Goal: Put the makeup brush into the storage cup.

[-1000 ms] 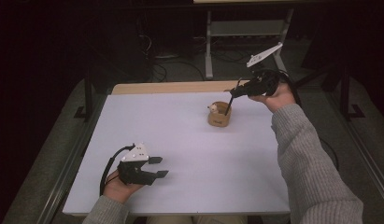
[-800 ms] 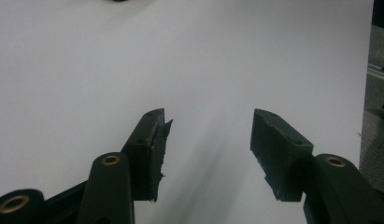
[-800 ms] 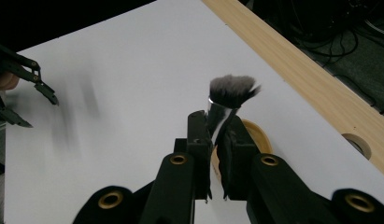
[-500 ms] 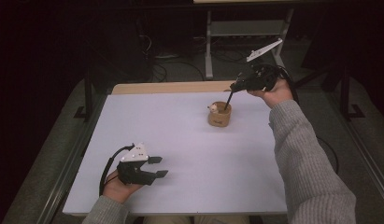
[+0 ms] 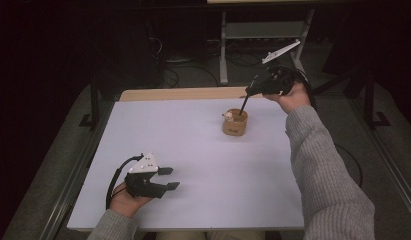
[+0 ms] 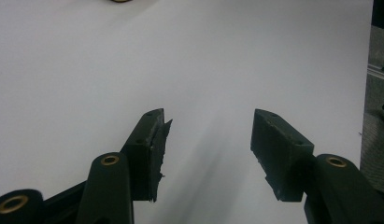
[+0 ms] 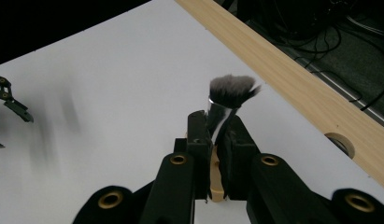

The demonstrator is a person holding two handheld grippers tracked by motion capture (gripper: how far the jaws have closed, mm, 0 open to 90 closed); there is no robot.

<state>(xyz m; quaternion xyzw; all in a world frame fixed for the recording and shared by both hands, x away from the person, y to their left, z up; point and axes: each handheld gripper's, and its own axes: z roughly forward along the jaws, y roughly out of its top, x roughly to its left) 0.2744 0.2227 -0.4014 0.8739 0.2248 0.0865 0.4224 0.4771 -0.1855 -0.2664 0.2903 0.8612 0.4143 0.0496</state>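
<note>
1. Nothing had shifted on the near side: the left gripper (image 5: 165,178) rested low on the white table (image 5: 203,200) in the same spot as a second before, its jaws standing well apart with only bare tabletop between them, as the left gripper view showed
2. Beyond it, past the middle of the table, the small tan holder cup (image 5: 235,122) stood upright where it had been in the earlier pictures, a pale item leaning at its rim, too small to name
3. Farthest off, the right gripper (image 5: 249,90) had risen and drawn back toward the wooden edge strip (image 5: 183,93) over the last second, where earlier it had hung lower over the cup
4. Its jaws were clamped on the ferrule of a makeup brush (image 7: 229,93), bristles pointing away from the camera in the right gripper view; from above, the dark handle still slanted down into the cup
5. That lift suggested the brush was being pulled out of the cup, with the handle's end not yet clear of the rim
</note>
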